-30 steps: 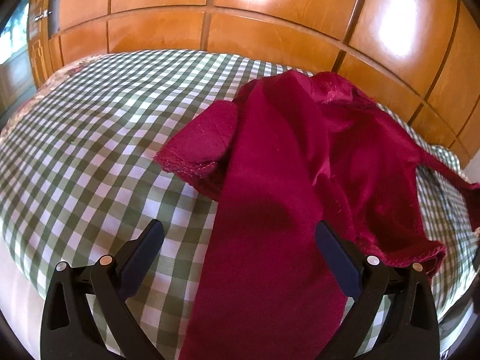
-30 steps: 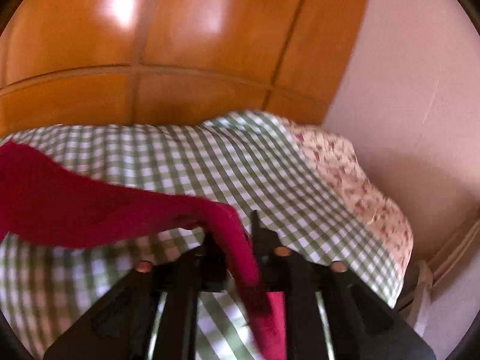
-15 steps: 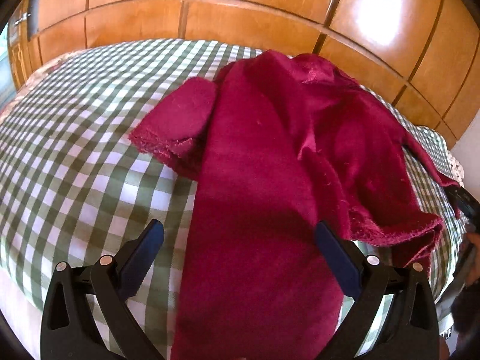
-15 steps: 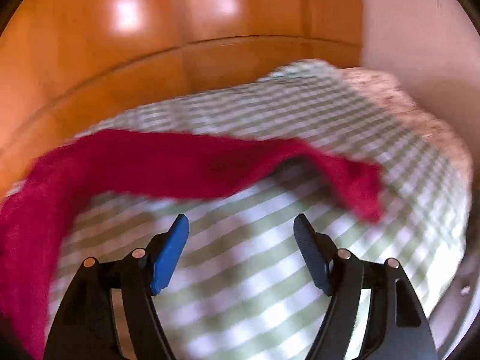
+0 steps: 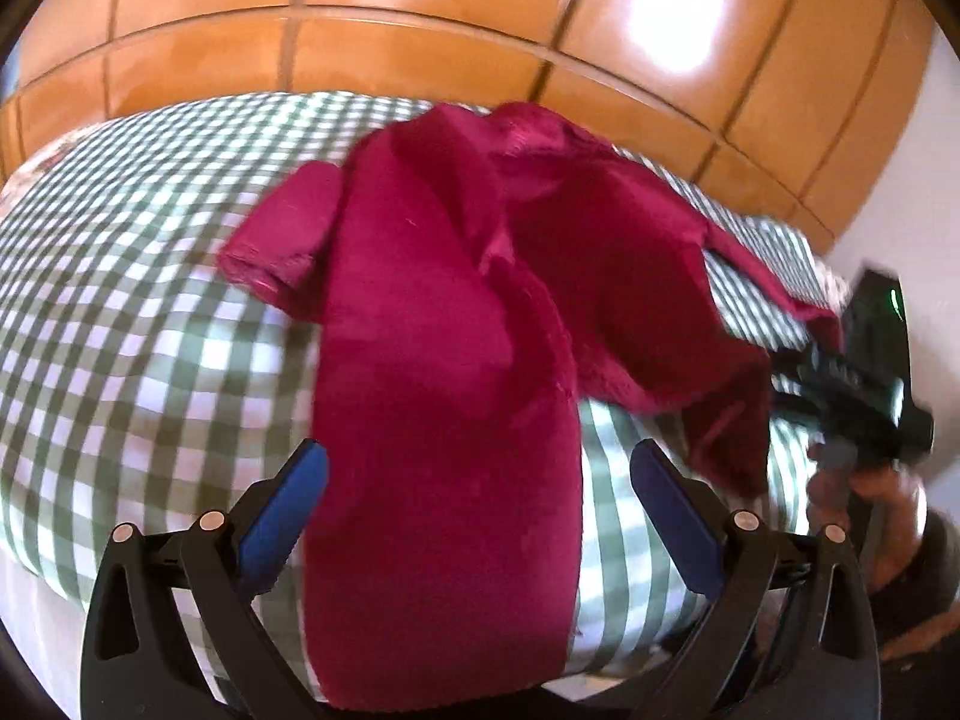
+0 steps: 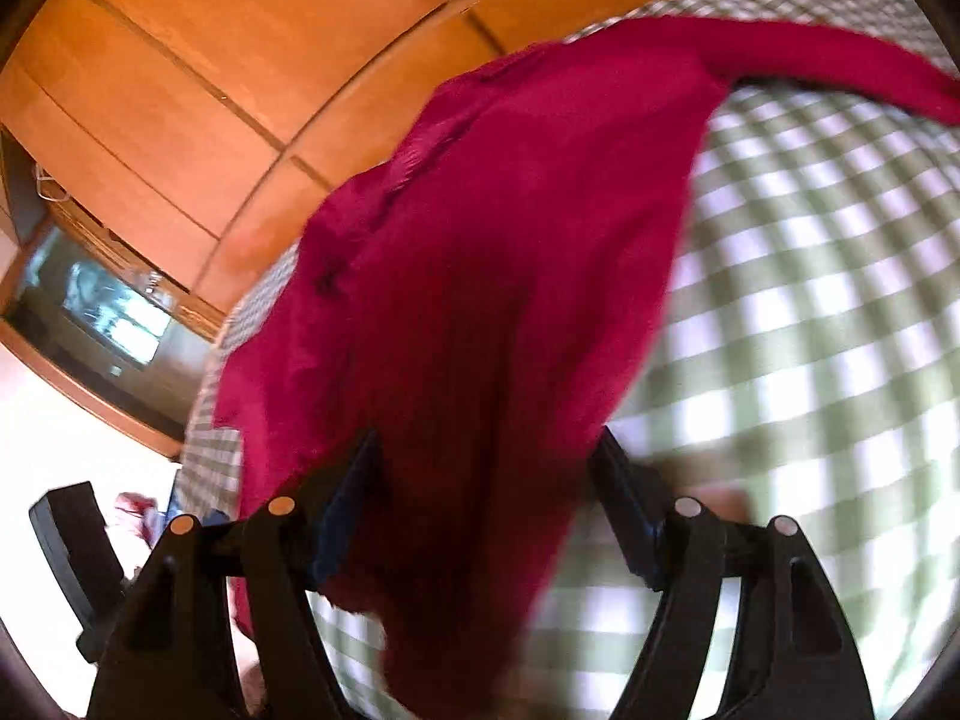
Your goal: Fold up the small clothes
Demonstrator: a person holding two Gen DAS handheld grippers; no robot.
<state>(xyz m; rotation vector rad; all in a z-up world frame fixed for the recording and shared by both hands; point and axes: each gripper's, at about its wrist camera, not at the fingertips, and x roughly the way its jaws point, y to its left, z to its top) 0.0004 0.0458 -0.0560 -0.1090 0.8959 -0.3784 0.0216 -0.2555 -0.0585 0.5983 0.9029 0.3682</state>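
Note:
A dark red garment (image 5: 444, 312) lies crumpled on the green-and-white checked bedspread (image 5: 120, 324), with one short sleeve (image 5: 288, 228) spread to the left. A long strip of it runs down between the fingers of my left gripper (image 5: 474, 480), which is open, and the pads stay clear of the cloth. At the right edge a hand holds my right gripper's black body (image 5: 864, 372) near the garment's other sleeve. In the right wrist view the red garment (image 6: 510, 228) hangs between the fingers of my right gripper (image 6: 489, 492). Its jaws are closing but still wide, not pressing the cloth.
Glossy orange wooden wardrobe panels (image 5: 420, 18) rise right behind the bed. A floral cloth shows at the bed's far left edge (image 5: 18, 180). A dark screen (image 6: 90, 312) sits low to the left in the right wrist view, beyond the bed's end.
My right gripper let go of the red sleeve, opened, and swung left to the garment's body. It now shows in the left wrist view. The left gripper shifted slightly and stays open.

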